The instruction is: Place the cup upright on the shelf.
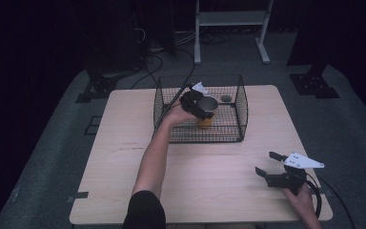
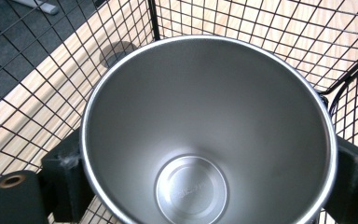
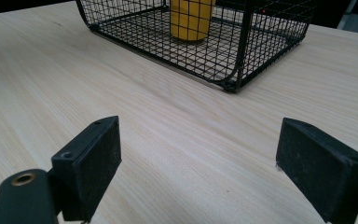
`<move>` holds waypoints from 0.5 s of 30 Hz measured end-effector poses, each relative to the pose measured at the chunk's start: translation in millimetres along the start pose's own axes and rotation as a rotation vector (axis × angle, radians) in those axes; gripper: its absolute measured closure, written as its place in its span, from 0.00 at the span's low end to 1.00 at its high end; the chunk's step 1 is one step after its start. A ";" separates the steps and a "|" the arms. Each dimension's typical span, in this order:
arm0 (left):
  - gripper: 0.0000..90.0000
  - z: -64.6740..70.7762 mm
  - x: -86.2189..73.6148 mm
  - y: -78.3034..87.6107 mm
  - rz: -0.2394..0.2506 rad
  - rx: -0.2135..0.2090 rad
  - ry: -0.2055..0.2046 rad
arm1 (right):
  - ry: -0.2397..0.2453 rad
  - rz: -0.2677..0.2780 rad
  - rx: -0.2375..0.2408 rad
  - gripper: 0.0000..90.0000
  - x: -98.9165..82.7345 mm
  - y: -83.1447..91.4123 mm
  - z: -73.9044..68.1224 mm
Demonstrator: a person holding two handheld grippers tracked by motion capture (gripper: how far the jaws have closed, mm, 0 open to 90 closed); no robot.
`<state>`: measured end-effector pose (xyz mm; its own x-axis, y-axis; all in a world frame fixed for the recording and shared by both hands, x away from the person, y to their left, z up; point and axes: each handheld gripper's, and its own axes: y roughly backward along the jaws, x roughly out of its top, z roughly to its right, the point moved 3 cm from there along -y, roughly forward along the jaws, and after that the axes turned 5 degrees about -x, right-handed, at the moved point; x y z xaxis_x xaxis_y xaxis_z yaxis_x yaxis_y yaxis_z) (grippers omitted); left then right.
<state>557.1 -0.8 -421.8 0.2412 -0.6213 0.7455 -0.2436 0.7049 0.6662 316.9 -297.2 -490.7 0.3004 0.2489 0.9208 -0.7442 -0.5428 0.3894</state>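
A cup with a yellow outside and a bare steel inside stands upright in the black wire basket at the back middle of the table. My left gripper reaches in over the basket's left wall and is shut on the cup. In the left gripper view the empty steel cup sits between the two jaws of the left gripper. The right gripper view shows the cup's yellow body with its base at the basket floor. My right gripper hovers open over the table's front right, holding nothing.
A small dark round disc lies by the basket's back wall. The wooden table is bare between the basket and the right gripper. Stand legs and cables lie on the floor behind the table.
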 end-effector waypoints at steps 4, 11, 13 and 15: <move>0.05 -0.2 0.9 0.4 -0.005 0.025 0.001 | -0.006 0.002 0.000 0.14 0.0 0.1 0.2; 0.03 0.5 4.5 4.7 0.031 0.026 0.002 | -0.004 0.000 0.000 0.14 0.0 0.1 0.1; 0.03 1.6 7.1 6.6 0.046 0.026 -0.001 | -0.003 0.000 0.000 0.14 0.0 0.0 0.1; 0.03 2.3 9.1 7.9 0.052 0.036 -0.002 | -0.004 0.000 0.000 0.14 0.0 0.1 0.1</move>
<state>555.3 -1.7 -409.6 0.2250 -0.5849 0.7793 -0.2893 0.7236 0.6266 316.9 -297.4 -490.7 0.3024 0.2459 0.9209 -0.7445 -0.5424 0.3893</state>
